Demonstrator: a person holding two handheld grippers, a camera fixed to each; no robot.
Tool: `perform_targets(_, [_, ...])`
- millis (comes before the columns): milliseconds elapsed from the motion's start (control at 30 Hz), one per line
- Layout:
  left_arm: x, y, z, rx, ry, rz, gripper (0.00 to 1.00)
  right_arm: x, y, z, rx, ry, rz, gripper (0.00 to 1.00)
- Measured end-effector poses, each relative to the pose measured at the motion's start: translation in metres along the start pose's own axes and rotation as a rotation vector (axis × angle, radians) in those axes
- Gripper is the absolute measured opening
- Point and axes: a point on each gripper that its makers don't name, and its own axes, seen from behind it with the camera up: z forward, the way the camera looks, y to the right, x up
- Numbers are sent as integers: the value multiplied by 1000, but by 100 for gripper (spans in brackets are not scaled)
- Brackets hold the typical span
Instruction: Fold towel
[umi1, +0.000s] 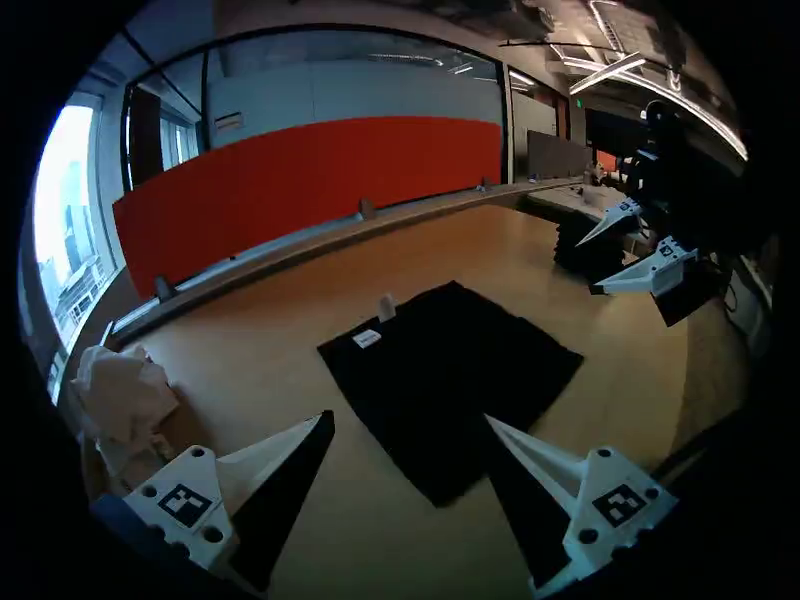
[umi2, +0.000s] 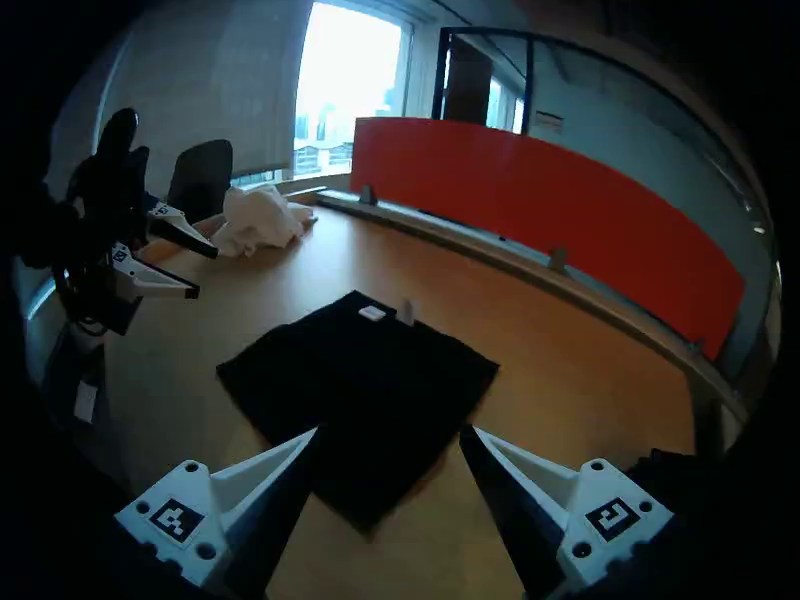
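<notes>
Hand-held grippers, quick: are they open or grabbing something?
Left hand-held gripper: open, holding nothing.
Right hand-held gripper: open, holding nothing.

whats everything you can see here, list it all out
towel: 1, black, flat on the middle of the table
tags: 2, white, at the towel's far corner
cloth: 1, pale, bunched at the table's window end
dark pile: 1, black, at the table's other end; too dim to tell what it is
table: 1, light wood, under everything
panel: 1, red, along the table's far edge
chair: 1, dark, behind the cloth
window: 1, bright, beyond the chair
left gripper: 1, white, jaws open, above the towel's near edge
right gripper: 1, white, jaws open, above the towel's opposite edge
</notes>
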Motion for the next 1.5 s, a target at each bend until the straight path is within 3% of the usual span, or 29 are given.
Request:
perform_targets(400, [-51, 15, 28, -40, -99, -24, 100, -61, -14, 29, 39, -107, 14, 100])
perform_targets(800, [-93, 22, 54, -80, -199, -7, 100, -108, -20, 42, 74, -207, 4, 100])
perform_targets(1500, [-125, 37, 70, -131, -300, 10, 100, -130, -23, 44, 123, -269, 18, 98])
